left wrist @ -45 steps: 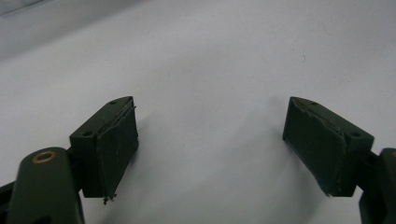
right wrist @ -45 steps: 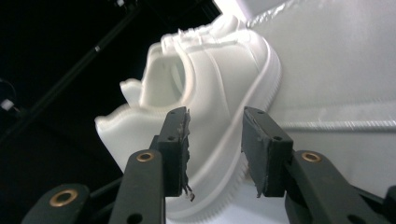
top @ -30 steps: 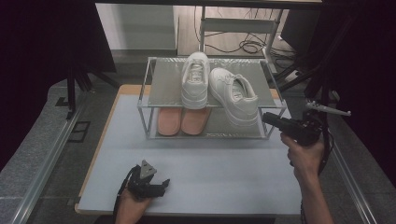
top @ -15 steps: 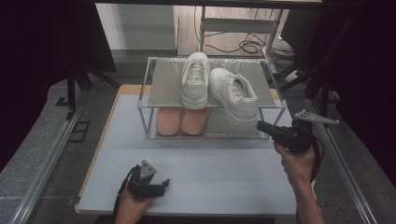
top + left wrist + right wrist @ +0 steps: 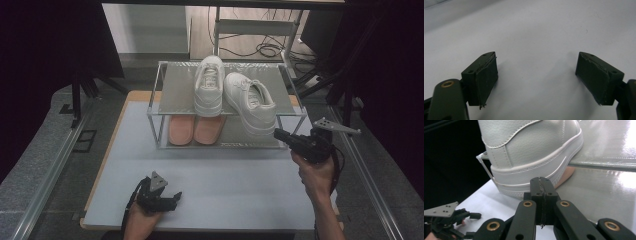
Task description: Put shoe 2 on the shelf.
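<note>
1. Nearest the person, the left claw (image 5: 167, 197) rests low over the pale table (image 5: 235, 185) near its front edge; in the left gripper view its jaws stand spread wide, with bare table surface between them.
2. Farther in and to the right, the right claw (image 5: 278, 133) is held at the front right corner of the metal rack (image 5: 180, 92). Its jaws have just been closing and are now pressed together with nothing between them.
3. In the right gripper view the shut tip sits just short of the heel of the right white sneaker (image 5: 531, 152), which overhangs the front edge of the rack's top shelf.
4. Beside it on that shelf stands the left white sneaker (image 5: 209, 85), toe pointing away.
5. On the lower shelf lie two pink soles (image 5: 192, 129), side by side.
</note>
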Demonstrator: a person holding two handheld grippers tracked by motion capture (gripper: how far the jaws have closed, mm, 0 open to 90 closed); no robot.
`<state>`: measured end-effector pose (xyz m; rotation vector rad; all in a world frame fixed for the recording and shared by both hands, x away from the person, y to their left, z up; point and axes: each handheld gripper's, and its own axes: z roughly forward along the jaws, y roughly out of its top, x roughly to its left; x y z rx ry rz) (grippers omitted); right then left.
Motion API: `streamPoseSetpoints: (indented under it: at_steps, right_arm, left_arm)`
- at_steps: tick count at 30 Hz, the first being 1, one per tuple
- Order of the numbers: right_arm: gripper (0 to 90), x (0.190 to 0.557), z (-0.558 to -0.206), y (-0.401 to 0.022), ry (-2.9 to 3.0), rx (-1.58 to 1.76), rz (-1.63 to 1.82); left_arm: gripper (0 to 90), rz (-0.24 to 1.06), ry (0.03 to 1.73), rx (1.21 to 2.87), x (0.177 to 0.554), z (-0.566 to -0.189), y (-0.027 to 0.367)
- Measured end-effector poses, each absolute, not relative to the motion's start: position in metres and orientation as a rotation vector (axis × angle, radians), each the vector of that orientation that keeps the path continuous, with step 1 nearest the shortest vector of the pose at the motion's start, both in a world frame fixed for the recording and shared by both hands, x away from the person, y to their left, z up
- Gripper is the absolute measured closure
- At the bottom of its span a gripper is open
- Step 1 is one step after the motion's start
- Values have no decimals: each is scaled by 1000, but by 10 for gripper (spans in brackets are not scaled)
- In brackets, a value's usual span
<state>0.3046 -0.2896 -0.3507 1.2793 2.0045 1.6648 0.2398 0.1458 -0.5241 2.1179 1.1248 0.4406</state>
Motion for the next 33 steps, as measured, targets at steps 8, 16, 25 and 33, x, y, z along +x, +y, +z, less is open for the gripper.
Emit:
streamPoseSetpoints:
  at_steps: [8,16,25,33]
  right_arm:
    - [897,305,-351,-282,2027,1260,1689]
    - [892,308,-351,-266,2073,1236,1700]
    - [852,300,-347,-259,2076,1198,1690]
    - [886,301,-346,-252,2054,1193,1654]
  left_arm:
    - [179,441,1124,2119,240,-524,146]
    - [179,441,1124,2119,240,-524,146]
    - [179,441,1125,2118,240,-524,146]
    - [179,441,1124,2119,240,-524,146]
